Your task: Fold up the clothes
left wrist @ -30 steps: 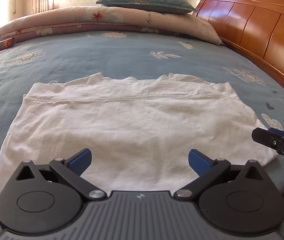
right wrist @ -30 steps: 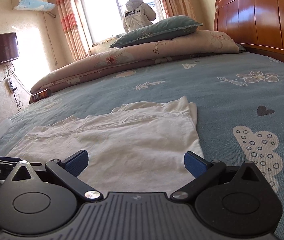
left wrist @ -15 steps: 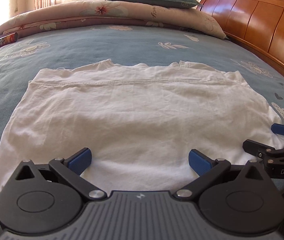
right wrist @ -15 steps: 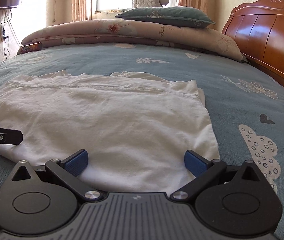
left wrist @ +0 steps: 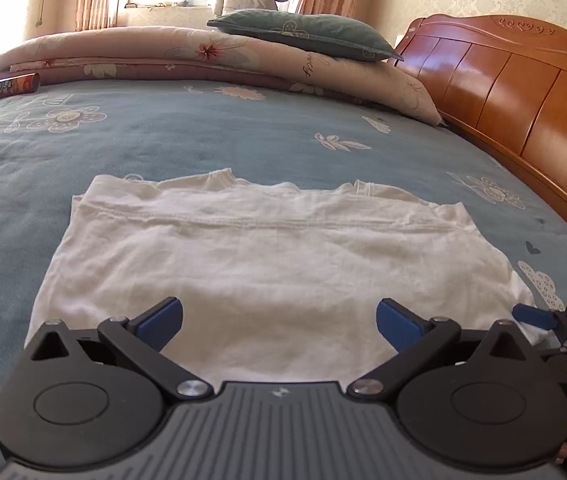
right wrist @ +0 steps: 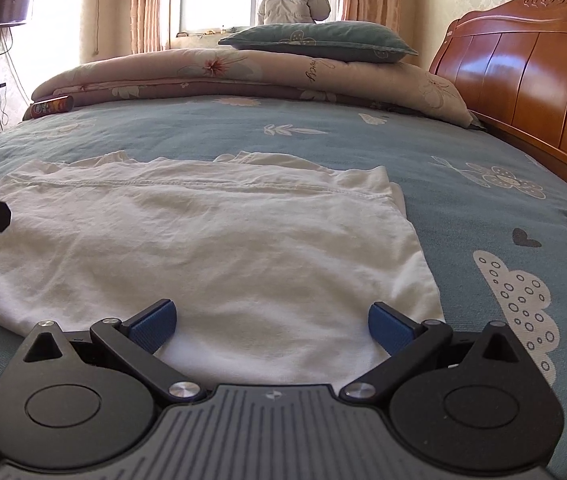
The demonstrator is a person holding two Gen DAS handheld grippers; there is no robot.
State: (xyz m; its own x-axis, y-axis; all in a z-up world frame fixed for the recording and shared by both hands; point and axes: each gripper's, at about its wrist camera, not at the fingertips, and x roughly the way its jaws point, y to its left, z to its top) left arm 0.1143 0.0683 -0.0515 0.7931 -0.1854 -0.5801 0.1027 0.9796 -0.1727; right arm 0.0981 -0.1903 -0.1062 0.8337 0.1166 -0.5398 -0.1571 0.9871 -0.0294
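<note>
Hovering low over the near edge of a white garment [left wrist: 275, 264], I hold both sets of fingers spread wide with nothing between them. My left fingers [left wrist: 279, 318] sit at 6 o'clock in the left wrist view, their blue pads just above the cloth's near edge. My right fingers [right wrist: 269, 322] sit at 6 o'clock in the right wrist view, over the garment's near right corner; one of their blue tips shows at 4 o'clock in the left view.

The garment lies flat on the blue bed [left wrist: 203, 136]. It already looks doubled: a stitched hem runs across it towards 12 o'clock, and further layers with what seem to be sleeves or a neckline poke out beyond that hem. So at least one fold appears to be in place. I judge this fits either a pause between folds, with the near edge about to be taken up, or fingers that have just let go of a laid fold; one look cannot settle which.

If another fold is wanted, it would call for both fingers to close on the near edge at matching spots, through every layer, so the cloth rises evenly.

Beyond lie a rolled quilt [left wrist: 187, 52], a green pillow [left wrist: 303, 36] and a wooden headboard [left wrist: 523, 92].
</note>
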